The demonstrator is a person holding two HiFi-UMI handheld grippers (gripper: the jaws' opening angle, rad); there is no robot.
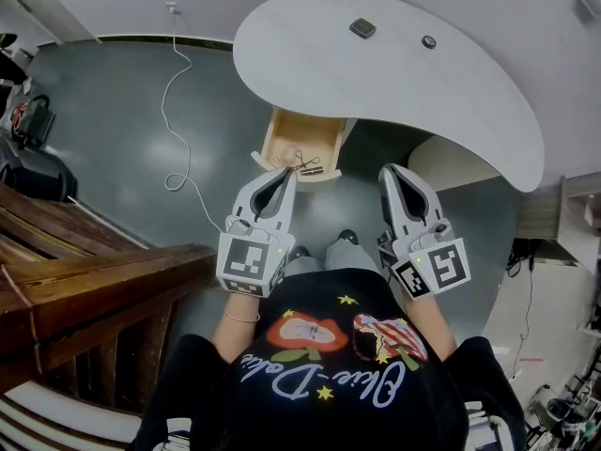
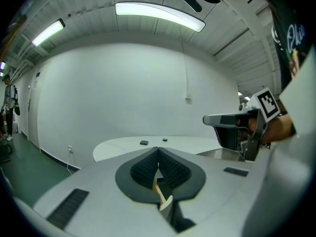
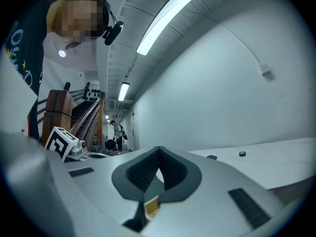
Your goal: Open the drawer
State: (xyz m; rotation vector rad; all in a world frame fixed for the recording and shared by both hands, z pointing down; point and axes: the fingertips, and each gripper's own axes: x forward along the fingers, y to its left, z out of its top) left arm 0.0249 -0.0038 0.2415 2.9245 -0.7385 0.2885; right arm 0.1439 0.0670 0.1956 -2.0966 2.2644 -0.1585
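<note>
Left tool [image 1: 288,173] clenched empty, pointing forward; right tool [image 1: 391,170] alongside, likewise clenched; drawer [image 1: 299,141] open ahead

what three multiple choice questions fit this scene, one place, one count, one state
1. Where is the wooden drawer? A on the floor B under the edge of the white table C on the tabletop
2. How many small things lie on the tabletop? A two B five C none
3. The drawer is: A shut B lifted out C pulled open
1 B, it juts from beneath the table; 2 A, a dark block and a round piece; 3 C, its inside shows.
</note>
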